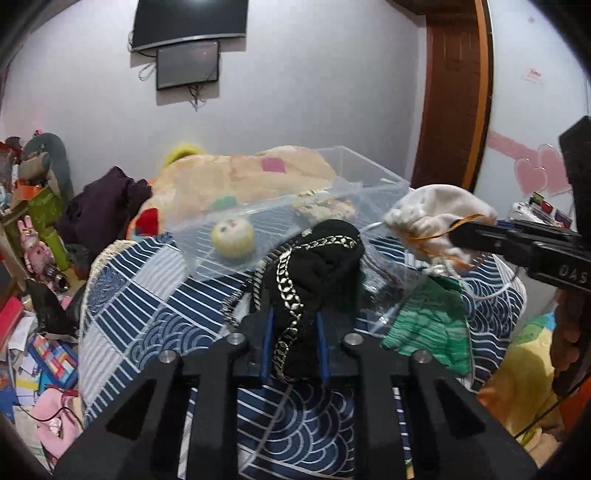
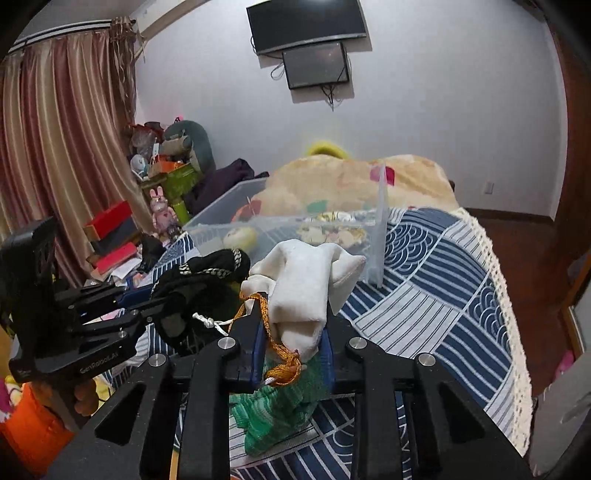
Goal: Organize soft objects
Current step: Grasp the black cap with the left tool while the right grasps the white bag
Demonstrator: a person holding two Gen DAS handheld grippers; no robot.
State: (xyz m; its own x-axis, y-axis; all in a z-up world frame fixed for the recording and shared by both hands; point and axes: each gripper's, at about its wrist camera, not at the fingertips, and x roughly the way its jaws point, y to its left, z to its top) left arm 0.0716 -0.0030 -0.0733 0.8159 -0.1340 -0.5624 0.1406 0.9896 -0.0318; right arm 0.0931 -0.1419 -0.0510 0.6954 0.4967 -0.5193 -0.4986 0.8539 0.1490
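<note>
The left gripper clamps a black knitted cloth trimmed with silver chain, and the right gripper clamps a white velvety drawstring pouch with orange cord. Both hang above the blue-and-white patterned bedspread, near the clear plastic storage box holding a small yellow round plush.

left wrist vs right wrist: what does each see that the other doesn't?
Left wrist only: pink heart decals on the wall and the door frame.

Right wrist only: striped curtain, red boxes and bare floor past the bed.

Both: left claw shut on the black chain-trimmed cloth, right claw shut on the white cloth, green knit on the blue quilt, clear bin, wall screens.
</note>
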